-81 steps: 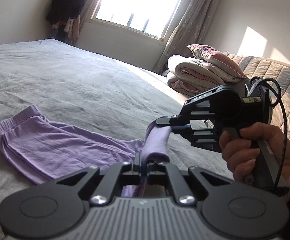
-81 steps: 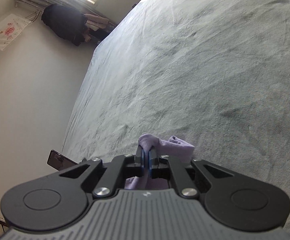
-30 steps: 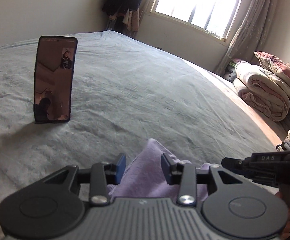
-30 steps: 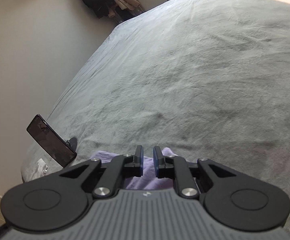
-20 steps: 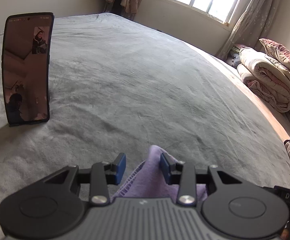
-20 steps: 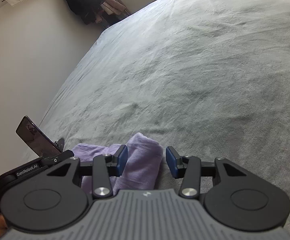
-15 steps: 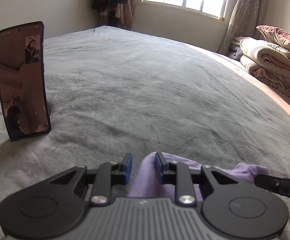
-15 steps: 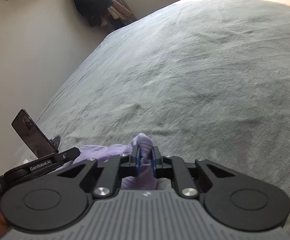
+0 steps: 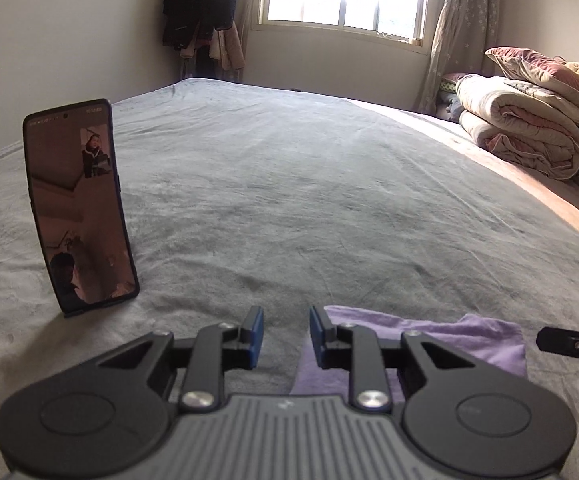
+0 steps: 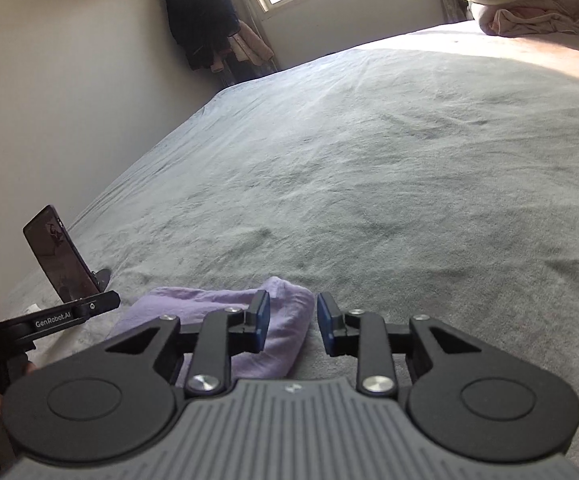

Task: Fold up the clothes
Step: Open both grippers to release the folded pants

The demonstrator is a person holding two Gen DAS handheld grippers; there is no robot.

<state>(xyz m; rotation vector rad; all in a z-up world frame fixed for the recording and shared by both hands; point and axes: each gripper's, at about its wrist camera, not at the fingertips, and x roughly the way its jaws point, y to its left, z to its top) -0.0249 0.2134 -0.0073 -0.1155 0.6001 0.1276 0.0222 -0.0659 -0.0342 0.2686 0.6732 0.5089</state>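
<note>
The folded lilac garment (image 9: 441,340) lies flat on the grey bed (image 9: 329,200), close to its near edge, with its long axis running side to side across both views, roughly parallel to that edge. It is a soft knit in pale purple, doubled over into a low, thick band. In the right wrist view its right end (image 10: 289,312) is a rounded, bulging fold, while the rest stretches off to the left as a flatter strip. In the left wrist view the top surface is smooth with a few shallow creases, and the far right corner is squared off.

Going left to right in the left wrist view: a black phone (image 9: 79,204) stands nearly upright on the bed towards its left side, screen facing the camera. The left gripper (image 9: 285,334) comes next, its blue-padded jaws apart with only bare bed cover between them; the garment's left end sits just beside and under the right-hand jaw. At the right edge the tip of the right gripper (image 9: 569,346) pokes in beside the garment.

In the right wrist view the right gripper's (image 10: 292,322) jaws are opening; the garment's rounded end lies between them, against the left-hand pad and clear of the right-hand one. A rolled quilt (image 9: 521,136) rests at the bed's far right corner.
</note>
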